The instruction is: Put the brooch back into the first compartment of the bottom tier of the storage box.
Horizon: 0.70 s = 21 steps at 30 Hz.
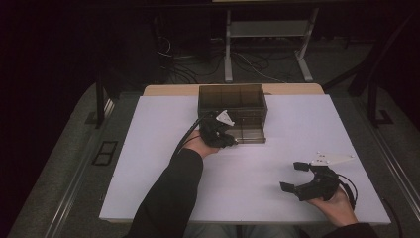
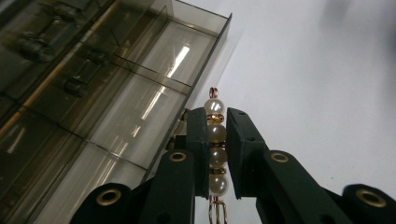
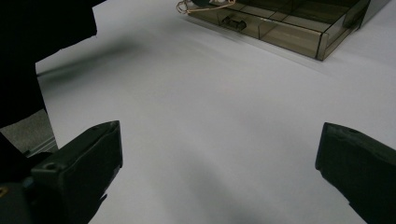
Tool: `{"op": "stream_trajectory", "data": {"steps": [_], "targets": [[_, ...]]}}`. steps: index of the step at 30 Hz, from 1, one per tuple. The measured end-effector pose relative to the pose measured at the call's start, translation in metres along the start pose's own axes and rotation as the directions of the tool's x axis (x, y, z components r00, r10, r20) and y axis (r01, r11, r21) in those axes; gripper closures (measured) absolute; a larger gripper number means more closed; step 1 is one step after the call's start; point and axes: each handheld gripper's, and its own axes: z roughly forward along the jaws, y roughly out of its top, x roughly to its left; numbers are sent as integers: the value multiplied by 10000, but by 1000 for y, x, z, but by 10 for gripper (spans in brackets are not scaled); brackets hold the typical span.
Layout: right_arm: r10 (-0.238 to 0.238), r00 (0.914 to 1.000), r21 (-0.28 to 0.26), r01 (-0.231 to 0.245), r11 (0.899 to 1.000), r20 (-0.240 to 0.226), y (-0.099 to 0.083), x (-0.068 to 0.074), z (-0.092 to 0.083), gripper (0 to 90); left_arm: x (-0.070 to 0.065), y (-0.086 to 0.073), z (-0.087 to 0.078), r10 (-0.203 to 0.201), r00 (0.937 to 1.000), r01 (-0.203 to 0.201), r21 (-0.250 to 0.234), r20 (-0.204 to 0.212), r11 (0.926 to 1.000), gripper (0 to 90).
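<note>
My left gripper [image 2: 217, 122] is shut on a short strand of pearl beads [image 2: 216, 135] joined by gold links, with a gold loop sticking out past the fingertips. In the high view the left gripper [image 1: 227, 138] hovers at the front left corner of a smoky transparent drawer box [image 1: 233, 99], over its pulled-out drawer [image 1: 251, 135]. The drawer's divided compartments [image 2: 140, 98] lie to the left of the jaws. My right gripper [image 1: 293, 176] rests open near the table's front right, nothing between its jaws [image 3: 219, 154]. From there the drawer [image 3: 280, 23] and the strand's gold loop [image 3: 186, 6] appear far off.
The white table top [image 1: 257, 168] stretches between the two grippers. A dark sleeve [image 1: 171, 198] reaches in from the bottom centre-left. Behind the table stand a metal frame's legs [image 1: 228, 54] and loose cables on the floor.
</note>
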Motion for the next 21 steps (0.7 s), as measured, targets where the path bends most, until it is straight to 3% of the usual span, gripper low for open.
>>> {"op": "stream_trajectory", "data": {"steps": [4,6,21], "targets": [[26,10000,-11,-26,10000,-8,0,0,0,2,2,0,-4,-146,9999,145,-159,-57,9998,791],[22,10000,-14,-22,10000,-11,0,0,0,2,5,0,-7,104,9998,-107,-164,-141,9998,791],[7,10000,-1,-7,10000,-7,0,0,0,2,16,-1,-26,-377,9984,353,-566,-411,9978,791]]}}
